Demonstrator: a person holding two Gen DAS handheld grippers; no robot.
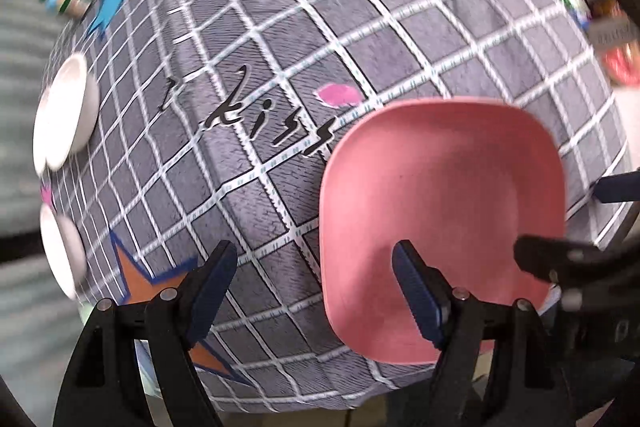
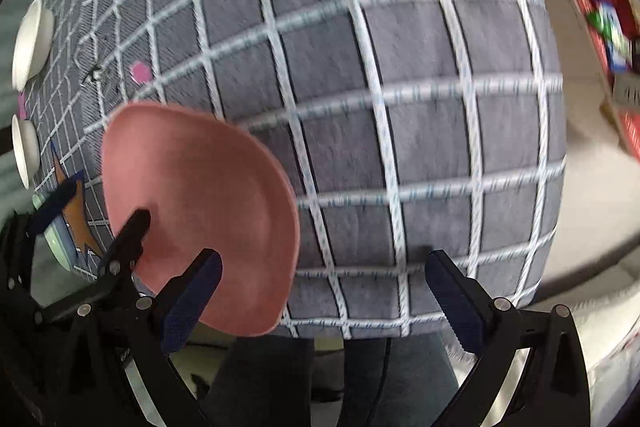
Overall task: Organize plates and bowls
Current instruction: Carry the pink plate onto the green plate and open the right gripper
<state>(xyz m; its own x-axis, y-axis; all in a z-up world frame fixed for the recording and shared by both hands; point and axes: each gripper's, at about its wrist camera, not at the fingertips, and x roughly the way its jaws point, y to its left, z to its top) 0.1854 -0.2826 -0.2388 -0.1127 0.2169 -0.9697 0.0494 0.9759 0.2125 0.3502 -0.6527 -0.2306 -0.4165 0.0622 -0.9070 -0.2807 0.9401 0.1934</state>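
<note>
Left hand-held gripper [image 1: 316, 291], jaws spread and gripping nothing, is straddling the near-left rim of the pink plate [image 1: 440, 219] lying at the worktop's [image 1: 280, 67] near edge: likely light, rigid, smooth plastic, best pinched at the raised rim.

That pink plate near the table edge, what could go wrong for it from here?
The pink plate lies at the near edge of the grid-patterned tablecloth, apparently overhanging it; a nudge from either open gripper, left gripper or right gripper, might tip it off. The two white bowls also sit near the cloth's far-left edge. Both views look motion-blurred, so a fast grab could miss.
</note>
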